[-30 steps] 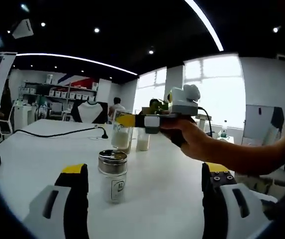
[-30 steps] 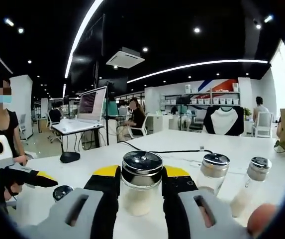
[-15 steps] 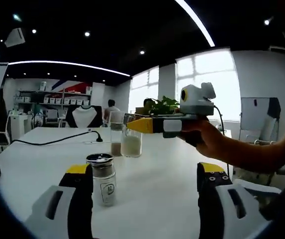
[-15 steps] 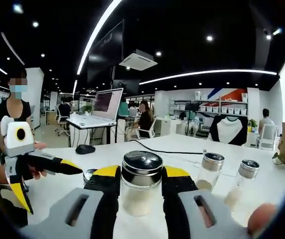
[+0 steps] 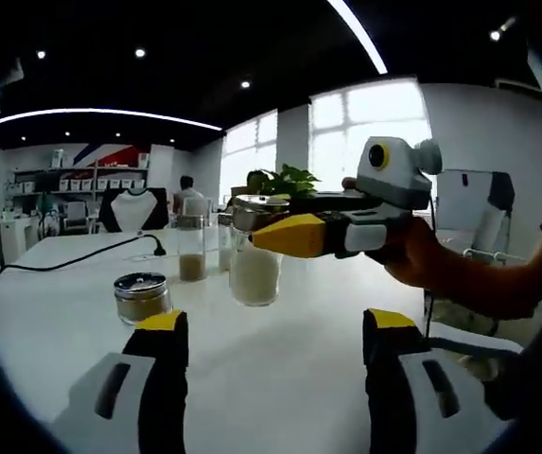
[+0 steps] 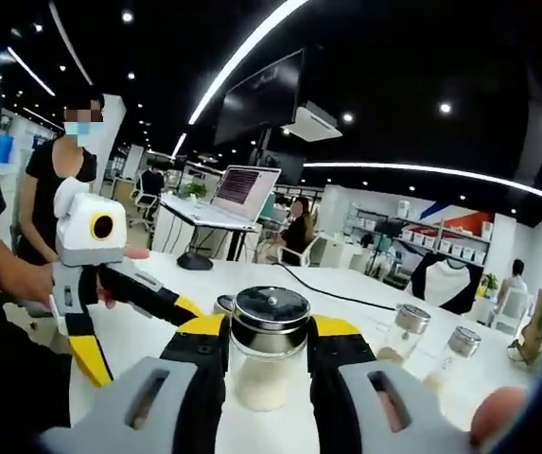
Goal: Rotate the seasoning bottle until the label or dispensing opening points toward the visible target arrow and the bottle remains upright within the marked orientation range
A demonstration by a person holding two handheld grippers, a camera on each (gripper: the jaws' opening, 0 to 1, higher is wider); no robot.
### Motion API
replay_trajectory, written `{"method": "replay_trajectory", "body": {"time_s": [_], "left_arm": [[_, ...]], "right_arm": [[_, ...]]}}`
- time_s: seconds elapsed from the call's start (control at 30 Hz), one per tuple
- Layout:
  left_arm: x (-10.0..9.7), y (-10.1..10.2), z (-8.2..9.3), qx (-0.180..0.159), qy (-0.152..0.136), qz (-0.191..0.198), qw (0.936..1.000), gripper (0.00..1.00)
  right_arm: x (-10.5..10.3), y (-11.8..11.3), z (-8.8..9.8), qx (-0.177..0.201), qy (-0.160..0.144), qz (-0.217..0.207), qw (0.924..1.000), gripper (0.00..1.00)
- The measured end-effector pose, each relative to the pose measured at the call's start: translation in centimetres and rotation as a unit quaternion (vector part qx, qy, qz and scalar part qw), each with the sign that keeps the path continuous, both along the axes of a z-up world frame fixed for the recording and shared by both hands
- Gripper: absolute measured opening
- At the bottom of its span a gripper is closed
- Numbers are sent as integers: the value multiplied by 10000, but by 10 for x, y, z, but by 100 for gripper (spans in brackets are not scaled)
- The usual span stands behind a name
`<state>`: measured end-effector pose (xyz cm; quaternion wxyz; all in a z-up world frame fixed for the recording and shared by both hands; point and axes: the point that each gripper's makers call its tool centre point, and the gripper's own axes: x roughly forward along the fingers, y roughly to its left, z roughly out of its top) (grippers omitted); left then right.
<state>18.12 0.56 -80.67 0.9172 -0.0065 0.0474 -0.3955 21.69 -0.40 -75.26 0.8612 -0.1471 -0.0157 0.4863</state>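
In the left gripper view, the left gripper [image 5: 271,331] hangs wide open and empty above the white table [image 5: 299,350]. Ahead, the right gripper [image 5: 266,230] clamps the clear glass seasoning bottle with white powder and a metal lid [image 5: 254,270], upright beside a short brown-filled shaker [image 5: 142,297].

In the right gripper view, the right gripper [image 6: 269,339] pinches that bottle [image 6: 269,364] below its lid.

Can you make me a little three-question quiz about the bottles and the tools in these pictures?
1. True or false: the right tool is shut on the seasoning bottle.
2. What colour is the powder in that bottle: A white, B green, C blue?
3. Fill in: the left tool is ____, with nothing between its jaws.

Key: 1 true; 2 A; 3 open.
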Motion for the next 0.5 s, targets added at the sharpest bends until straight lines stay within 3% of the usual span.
{"method": "replay_trajectory", "body": {"time_s": [0.03, 0.17, 0.3, 0.5], "left_arm": [[0, 0, 0, 12, 4, 10, 10000, 80], [-1, -2, -1, 97, -27, -24, 9999, 80], [-1, -3, -6, 274, -69, -59, 9996, 77], [-5, -6, -7, 76, -6, -315, 9995, 66]], "right_arm": [[-11, 5, 0, 156, 95, 317, 9993, 30], [-12, 5, -7, 74, 253, 207, 9994, 30], [-26, 11, -10, 68, 279, 463, 9985, 30], [-47, 16, -11, 51, 260, 891, 9957, 30]]}}
